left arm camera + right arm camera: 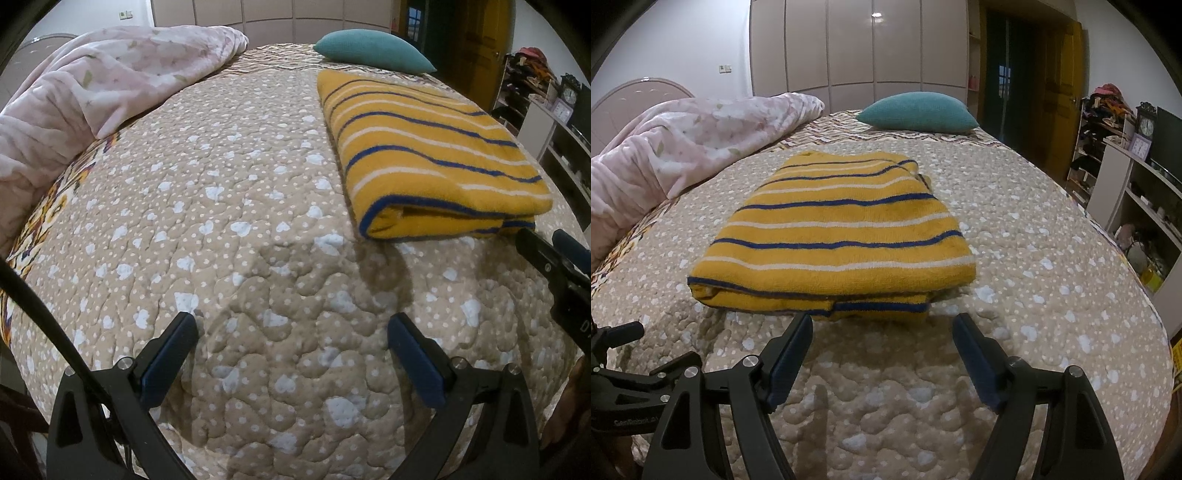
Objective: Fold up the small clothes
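A yellow garment with blue and white stripes (834, 236) lies folded in a neat rectangle on the bed; it also shows in the left wrist view (432, 155) at the right. My right gripper (882, 319) is open and empty, just in front of the garment's near edge, not touching it. My left gripper (291, 321) is open and empty over bare quilt, to the left of the garment. The right gripper's body (554, 266) shows at the right edge of the left wrist view; the left gripper's body (624, 369) shows at the lower left of the right wrist view.
A beige quilted bedspread (221, 221) with white dots covers the bed. A pink floral blanket (96, 85) is heaped at the left. A teal pillow (916, 112) lies at the far end. Shelves with clutter (1137, 177) stand along the right of the bed.
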Tool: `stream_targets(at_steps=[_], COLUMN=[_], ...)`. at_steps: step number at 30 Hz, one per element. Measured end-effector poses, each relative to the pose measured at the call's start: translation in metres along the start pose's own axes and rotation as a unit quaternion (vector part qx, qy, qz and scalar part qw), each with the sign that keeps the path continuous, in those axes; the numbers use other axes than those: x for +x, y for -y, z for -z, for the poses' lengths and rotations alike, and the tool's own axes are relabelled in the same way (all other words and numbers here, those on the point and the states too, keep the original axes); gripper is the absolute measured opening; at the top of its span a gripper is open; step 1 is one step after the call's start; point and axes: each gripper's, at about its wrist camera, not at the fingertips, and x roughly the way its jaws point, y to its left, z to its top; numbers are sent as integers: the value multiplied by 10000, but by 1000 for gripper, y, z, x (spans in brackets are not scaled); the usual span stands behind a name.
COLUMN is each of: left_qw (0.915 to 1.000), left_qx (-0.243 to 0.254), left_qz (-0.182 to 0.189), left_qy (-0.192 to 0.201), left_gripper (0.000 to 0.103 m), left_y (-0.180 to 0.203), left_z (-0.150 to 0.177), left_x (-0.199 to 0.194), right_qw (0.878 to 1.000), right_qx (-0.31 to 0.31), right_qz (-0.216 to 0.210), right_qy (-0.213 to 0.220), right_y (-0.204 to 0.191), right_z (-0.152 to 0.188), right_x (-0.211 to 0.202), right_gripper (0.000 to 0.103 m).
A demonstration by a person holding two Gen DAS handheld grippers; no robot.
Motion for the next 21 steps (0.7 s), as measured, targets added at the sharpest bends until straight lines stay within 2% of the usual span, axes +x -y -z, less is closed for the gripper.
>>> stream_targets(at_steps=[21], left_qw=[9996], left_qx=[-223], left_qz=[189], left_qy=[-34], left_gripper=[103], left_y=[-7], left_z=[-14], left_x=[6], right_qw=[9998], right_qx=[-69], right_qz=[-175], right_qy=[5], right_y=[-9], right_z=[-14], right_x=[2], right_gripper=[84])
